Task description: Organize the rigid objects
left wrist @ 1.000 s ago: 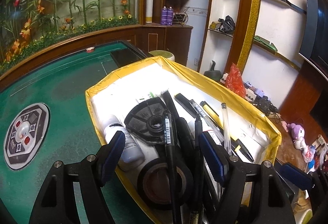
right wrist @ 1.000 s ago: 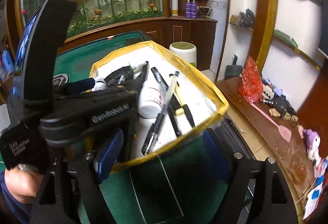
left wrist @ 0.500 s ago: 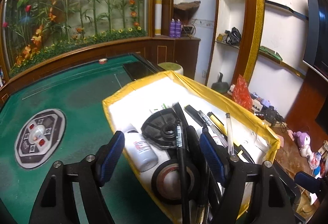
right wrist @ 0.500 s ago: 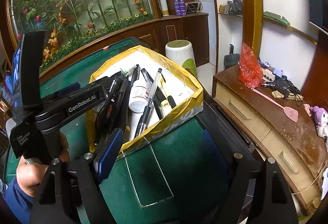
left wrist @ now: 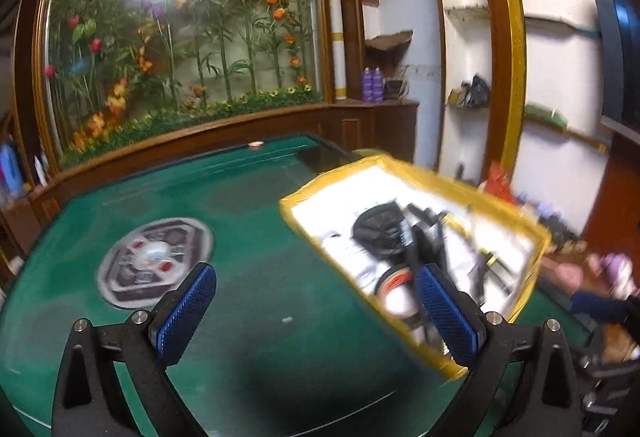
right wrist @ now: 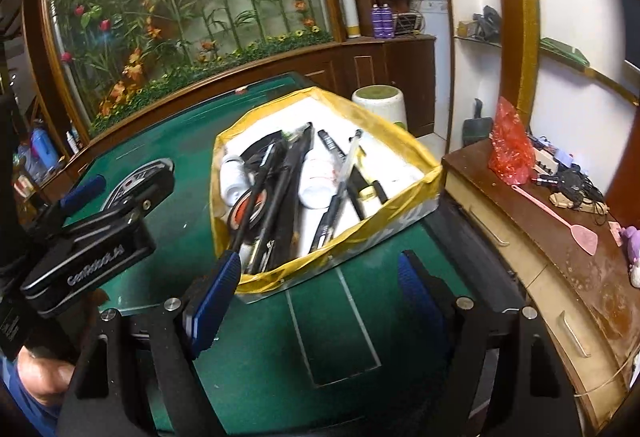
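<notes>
My left hand-held gripper [left wrist: 316, 313] hangs over the green bench [left wrist: 248, 237], jaws opening wide, empty. My right hand-held gripper [right wrist: 316, 297] stands open and empty before the box [right wrist: 400, 205] of pens and bottles. Sorting looks finished; next, I judge, withdraw.

Left gripper [left wrist: 316, 313]: black frame, blue ribbed pads [left wrist: 184, 317], silver screws. Right gripper [right wrist: 316, 301]: same build. White "GenRobot.AI" lettering on left body. Blue sleeve [right wrist: 24, 401].
</notes>
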{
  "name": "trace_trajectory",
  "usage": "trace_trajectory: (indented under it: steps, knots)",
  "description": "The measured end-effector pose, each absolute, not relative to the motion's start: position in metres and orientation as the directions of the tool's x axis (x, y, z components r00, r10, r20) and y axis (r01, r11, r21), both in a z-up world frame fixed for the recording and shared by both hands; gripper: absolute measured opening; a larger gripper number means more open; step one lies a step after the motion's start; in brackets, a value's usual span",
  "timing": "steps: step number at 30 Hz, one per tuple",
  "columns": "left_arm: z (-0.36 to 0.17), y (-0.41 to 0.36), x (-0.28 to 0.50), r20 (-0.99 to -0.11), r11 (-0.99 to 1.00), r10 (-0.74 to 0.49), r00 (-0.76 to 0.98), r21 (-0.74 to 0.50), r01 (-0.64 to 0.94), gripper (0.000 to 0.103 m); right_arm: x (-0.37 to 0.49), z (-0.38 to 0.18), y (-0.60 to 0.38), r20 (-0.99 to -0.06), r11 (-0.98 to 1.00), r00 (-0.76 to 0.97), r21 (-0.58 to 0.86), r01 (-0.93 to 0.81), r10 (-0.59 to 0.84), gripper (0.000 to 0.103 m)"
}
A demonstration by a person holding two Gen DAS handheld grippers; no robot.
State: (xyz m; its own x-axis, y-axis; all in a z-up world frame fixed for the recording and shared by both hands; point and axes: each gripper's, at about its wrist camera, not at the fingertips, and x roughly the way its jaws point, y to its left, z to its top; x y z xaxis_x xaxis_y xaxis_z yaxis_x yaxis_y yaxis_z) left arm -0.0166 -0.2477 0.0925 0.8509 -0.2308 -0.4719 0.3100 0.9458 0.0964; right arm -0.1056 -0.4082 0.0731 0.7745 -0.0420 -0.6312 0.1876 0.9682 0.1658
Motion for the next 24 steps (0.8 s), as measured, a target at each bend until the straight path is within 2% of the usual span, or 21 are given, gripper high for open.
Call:
trace_trajectory:
  steps: [3, 16, 22, 24]
  knots:
    - [0.087, -0.245, -0.017, -0.485, 0.947, -0.181, 0.856, 0.148, 0.284, 0.102, -0.104, 0.071, -0.403, -0.633, 0.971, 0.773, 0.165, 0.175, -0.032, 0.079]
    - [0.086, -0.24, -0.014, -0.517, 0.948, -0.216, 0.828, 0.092, 0.305, 0.102, -0.101, 0.067, -0.397, -0.64, 0.972, 0.768, 0.165, 0.165, -0.021, 0.079]
    - [0.086, -0.242, -0.01, -0.53, 0.962, -0.142, 0.836, 0.124, 0.242, 0.102, -0.102, 0.066, -0.395, -0.64, 0.973, 0.768, 0.167, 0.161, -0.018, 0.079]
    - [0.086, -0.243, -0.012, -0.532, 0.958, -0.152, 0.833, 0.127, 0.256, 0.102, -0.103, 0.067, -0.394, -0.635, 0.972, 0.772, 0.165, 0.164, -0.022, 0.079]
